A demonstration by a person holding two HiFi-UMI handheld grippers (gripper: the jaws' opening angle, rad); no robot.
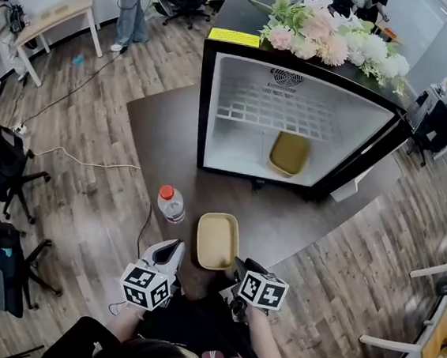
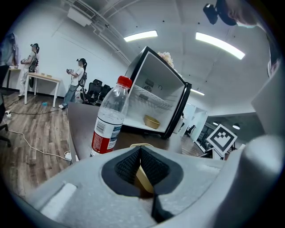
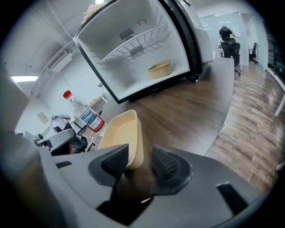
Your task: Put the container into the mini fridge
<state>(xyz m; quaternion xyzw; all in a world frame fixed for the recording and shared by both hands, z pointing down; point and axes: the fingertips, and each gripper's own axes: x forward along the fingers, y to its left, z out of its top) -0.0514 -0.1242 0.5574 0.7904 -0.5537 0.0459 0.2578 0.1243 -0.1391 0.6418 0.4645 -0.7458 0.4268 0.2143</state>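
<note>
Your left tool (image 2: 140,153) sits at the near left with its pads together on nothing. The yellow edge showing past them is only the container beyond. Held shut like this, it stays out of the way as the spare tool.

Just ahead of it stands a water bottle (image 1: 171,204), upright on the dark tabletop (image 1: 306,223). It is close beside the container's left side, so watch it when you lift.

The container (image 1: 217,241) lies open side up on the tabletop, well short of the fridge. Your right tool (image 3: 139,164) straddles its near wall with one pad inside and one outside. The pads stand apart, and the outer one is not yet pressing, so I judge the grasp unfinished.

Farther right and ahead, the mini fridge (image 1: 223,126) stands open toward you. A second yellow container (image 1: 289,153) already sits on its floor at the right. The bare floor to the left of that one looks like the likelier spot.
</note>
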